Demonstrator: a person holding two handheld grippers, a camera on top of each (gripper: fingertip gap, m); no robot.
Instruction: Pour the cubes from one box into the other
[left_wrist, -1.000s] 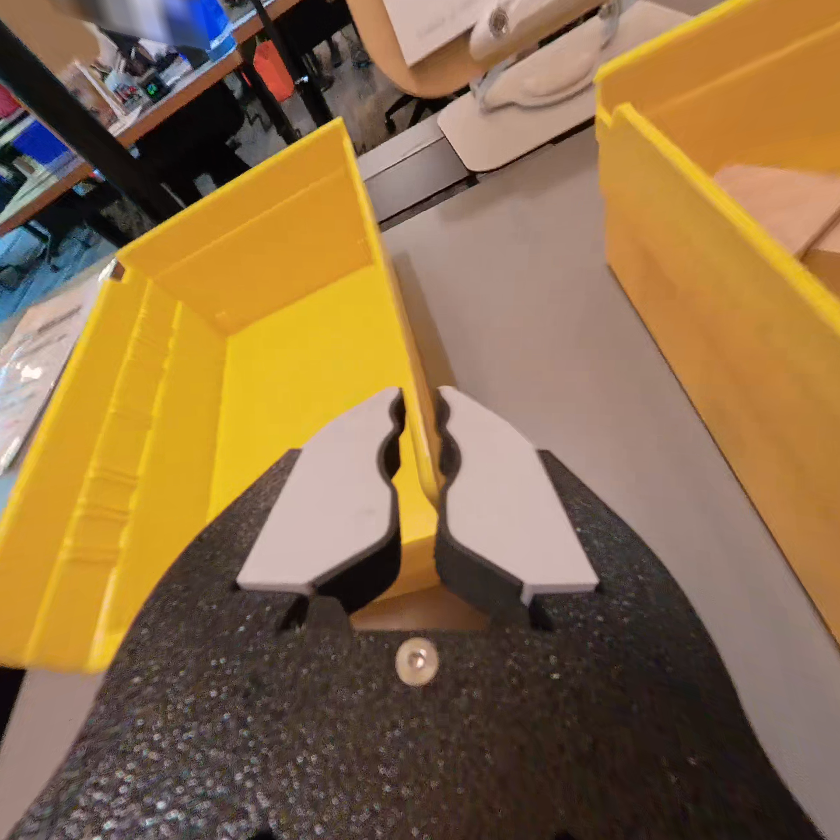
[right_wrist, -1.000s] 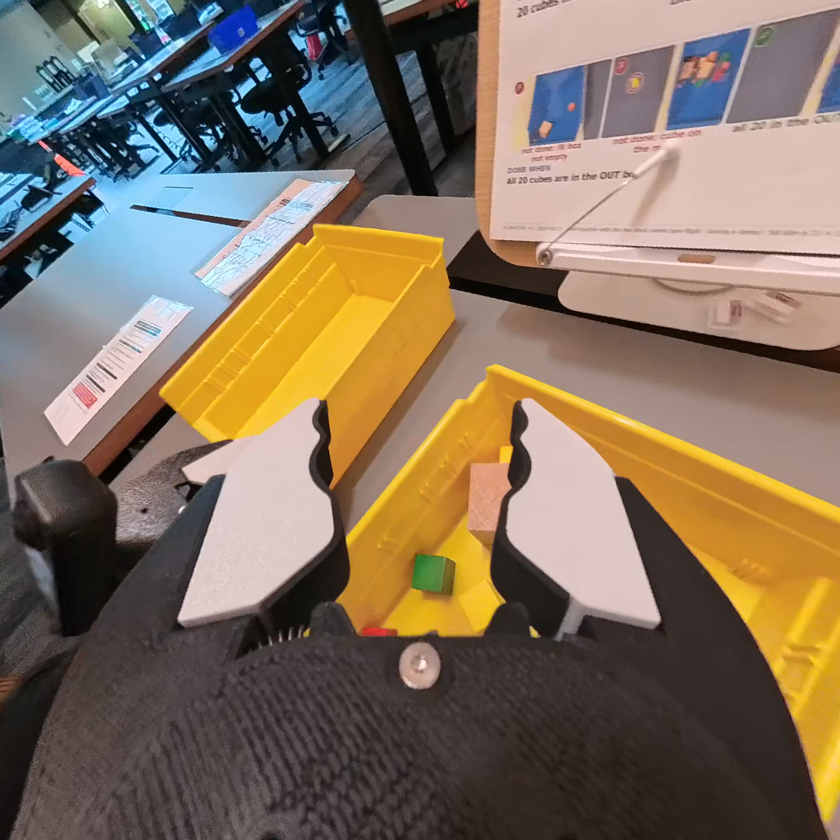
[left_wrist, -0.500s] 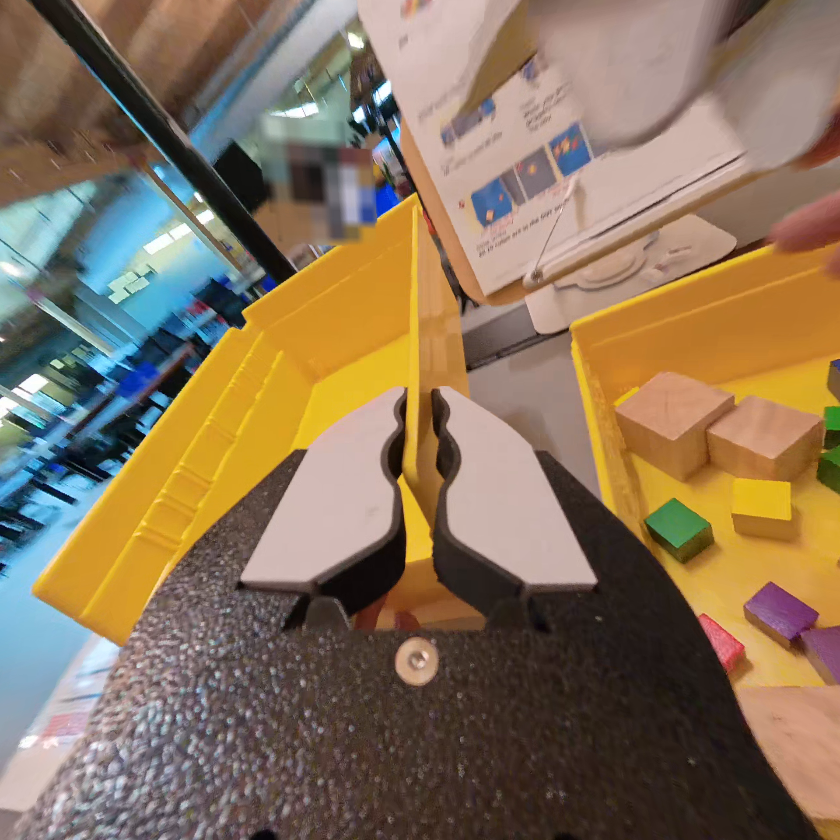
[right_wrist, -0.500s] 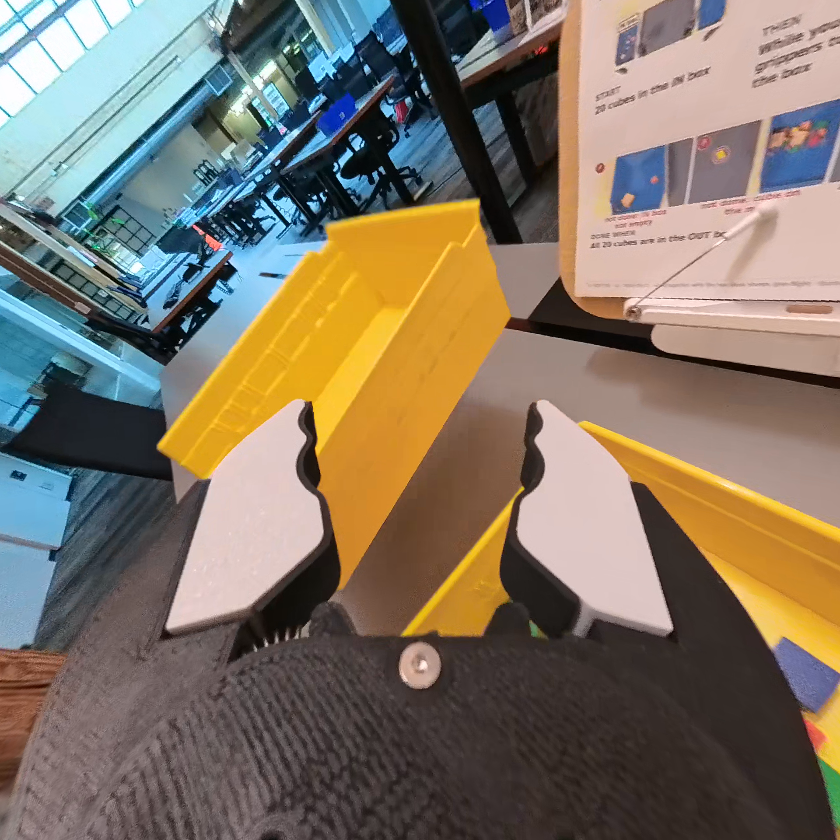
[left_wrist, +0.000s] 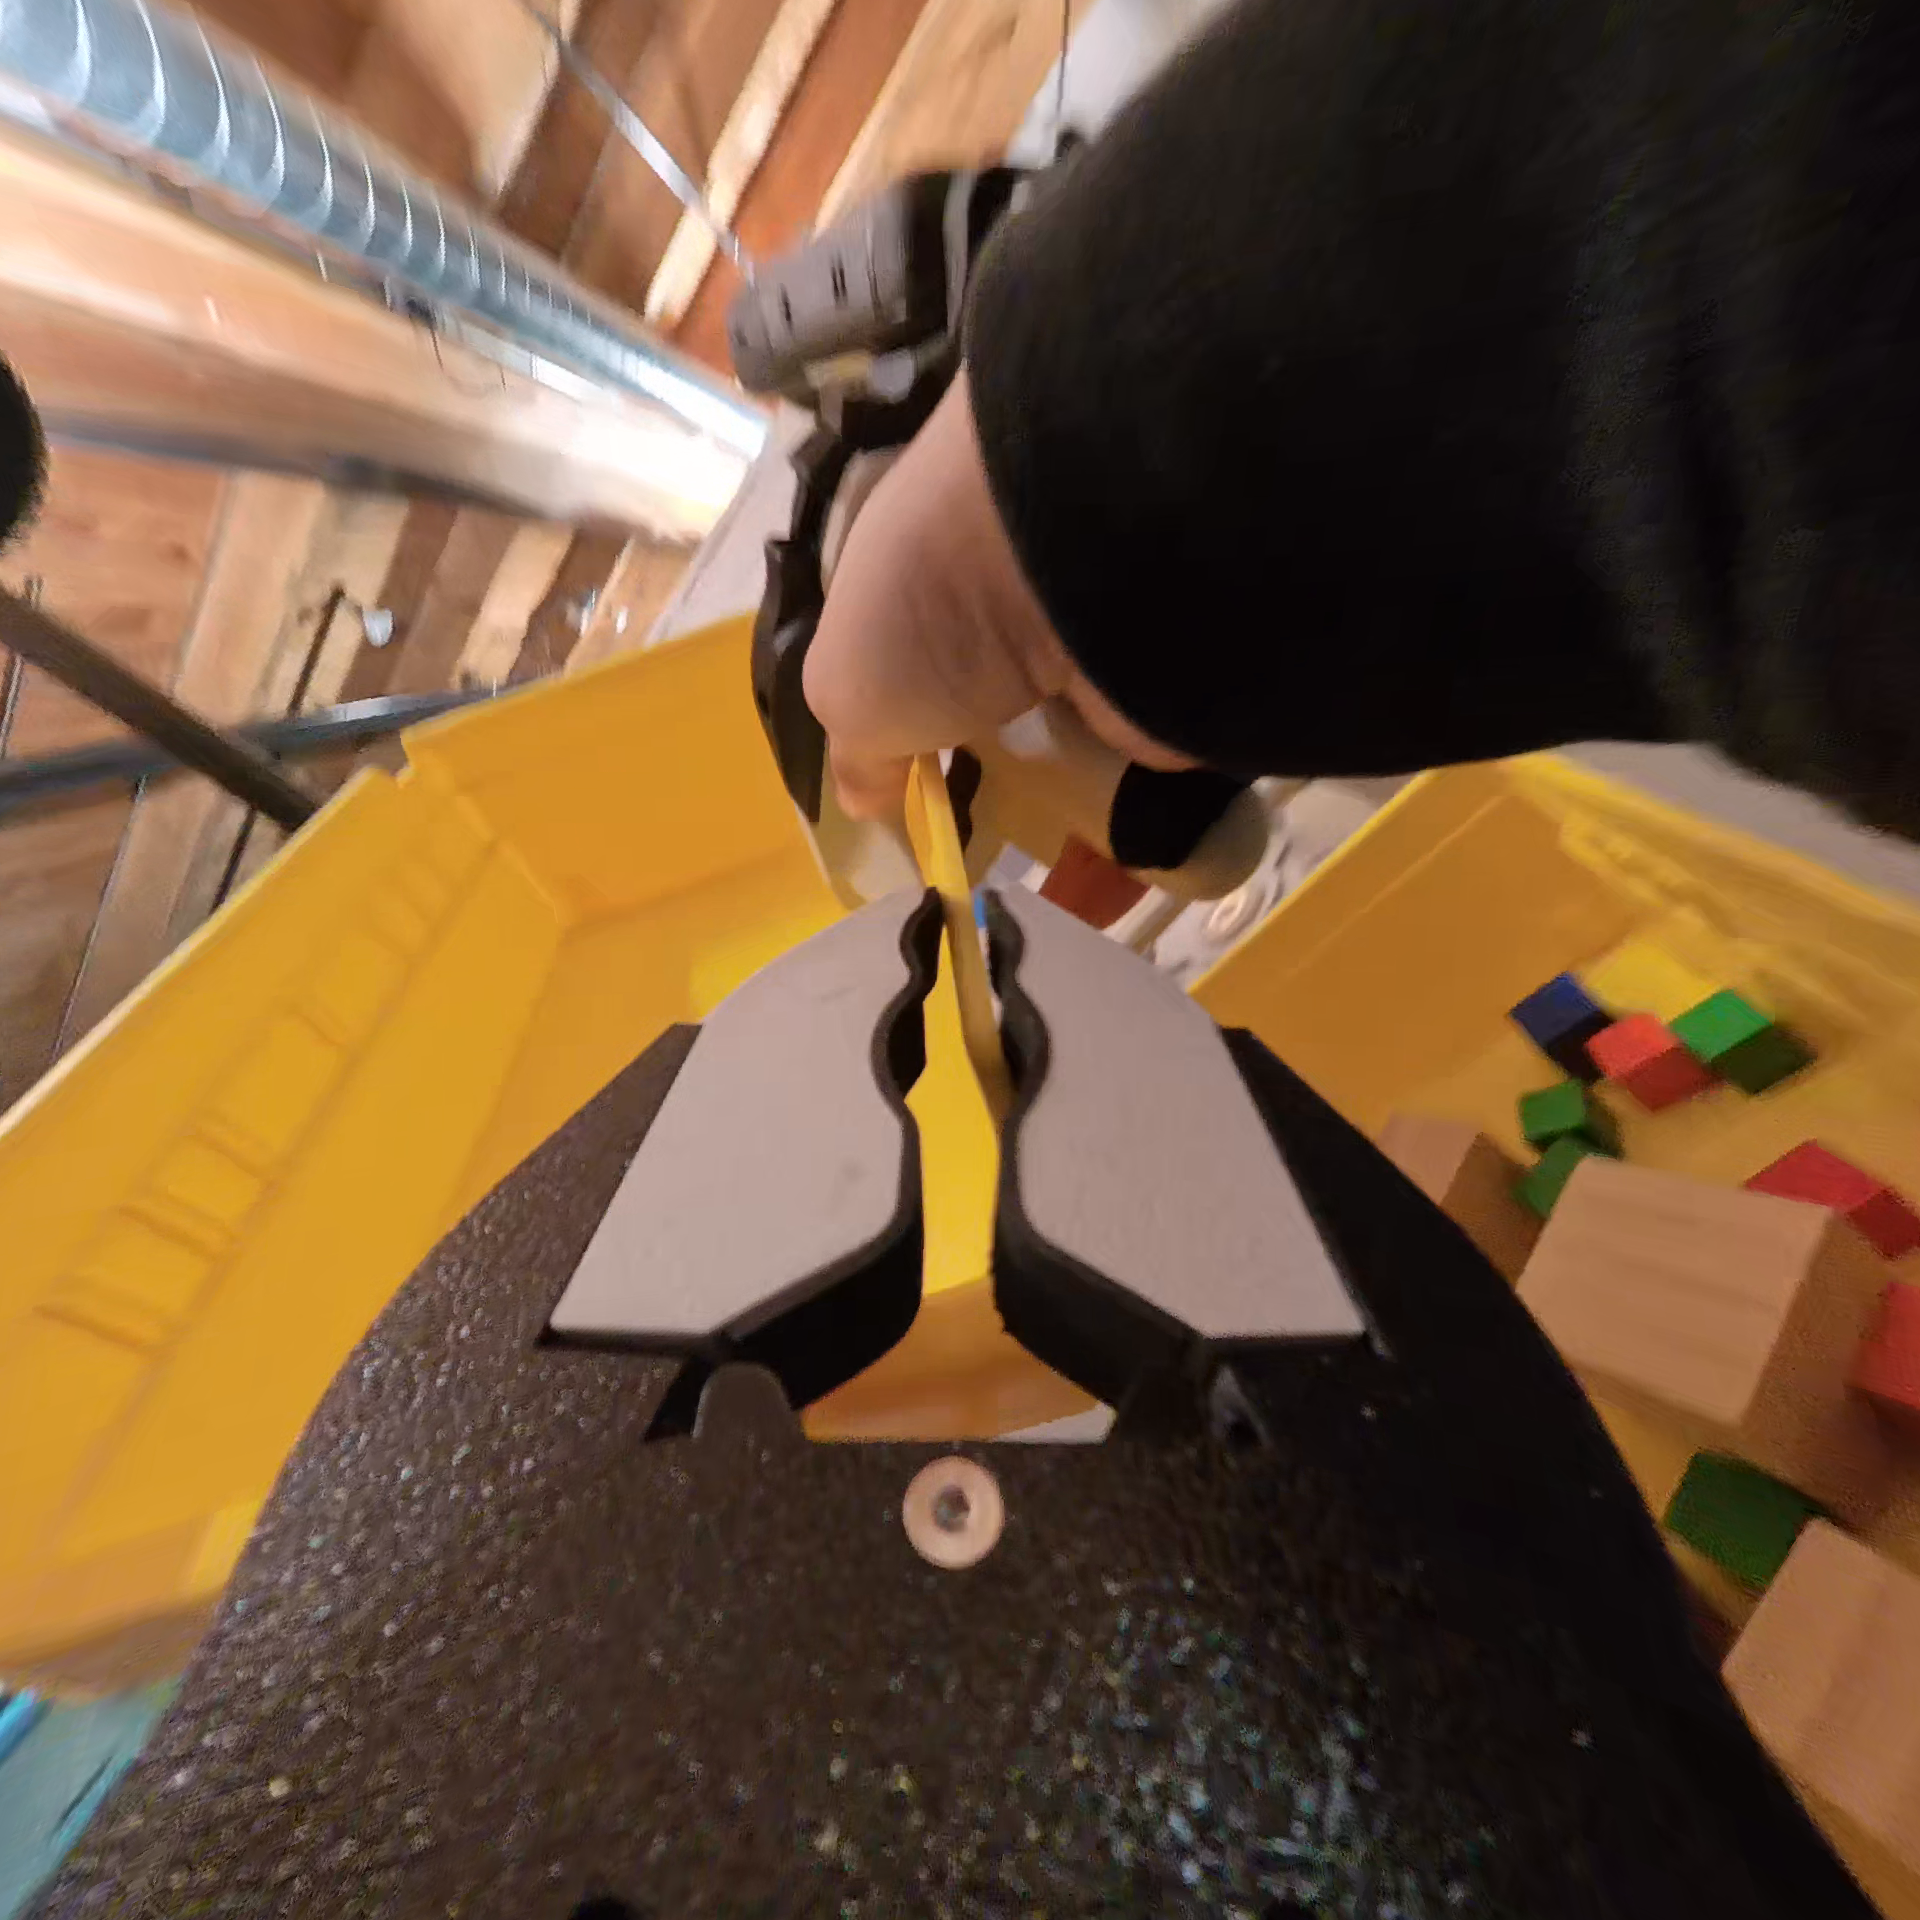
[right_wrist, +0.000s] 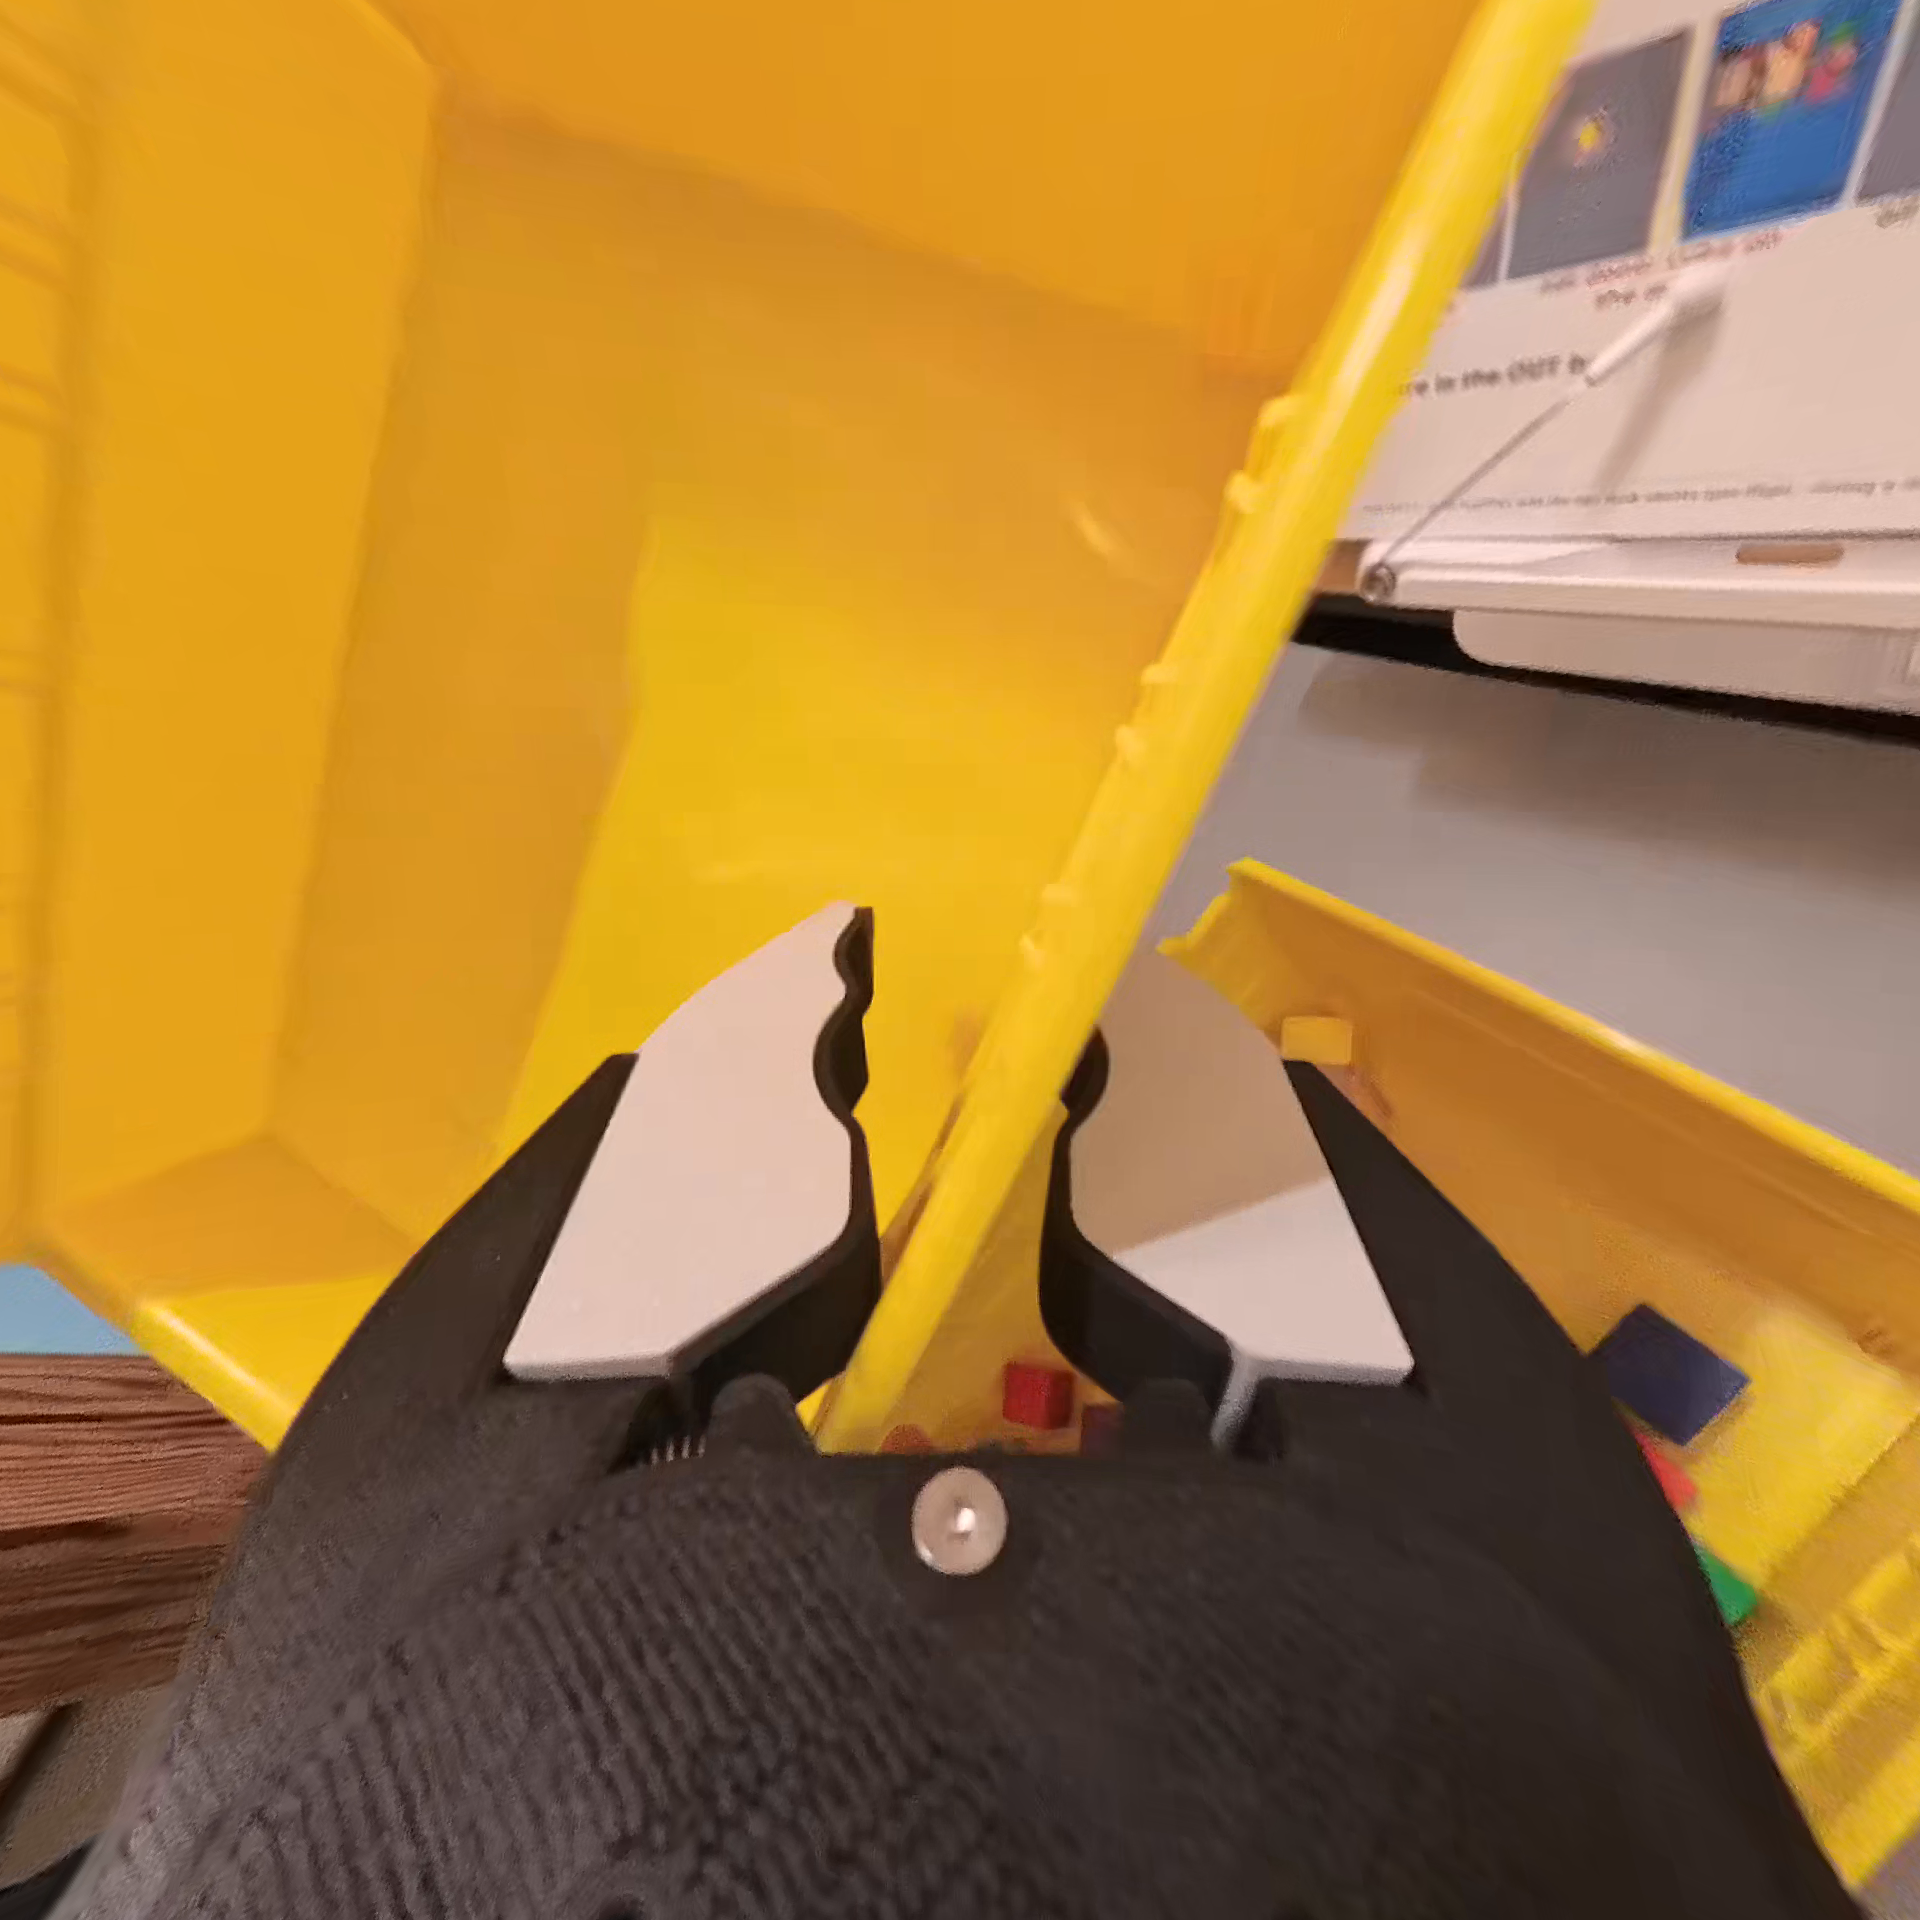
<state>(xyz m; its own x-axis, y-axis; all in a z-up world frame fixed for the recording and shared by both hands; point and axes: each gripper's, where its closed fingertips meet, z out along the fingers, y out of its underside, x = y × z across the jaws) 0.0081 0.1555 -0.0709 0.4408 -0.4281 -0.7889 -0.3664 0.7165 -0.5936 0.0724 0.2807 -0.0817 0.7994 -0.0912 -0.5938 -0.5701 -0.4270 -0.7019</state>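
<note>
Tilted higher, ribbed yellow plastic box (left_wrist: 343, 1060), left gripper (left_wrist: 961, 1023) clamped

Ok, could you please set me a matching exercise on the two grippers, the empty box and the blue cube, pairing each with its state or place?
1. left gripper
2. right gripper
3. empty yellow box
4. blue cube

A. lies in the second yellow box
B. tilted, nothing visible inside
C. shut on a box wall
D. jaws apart, astride a box wall

Pairs: 1-C, 2-D, 3-B, 4-A
</note>
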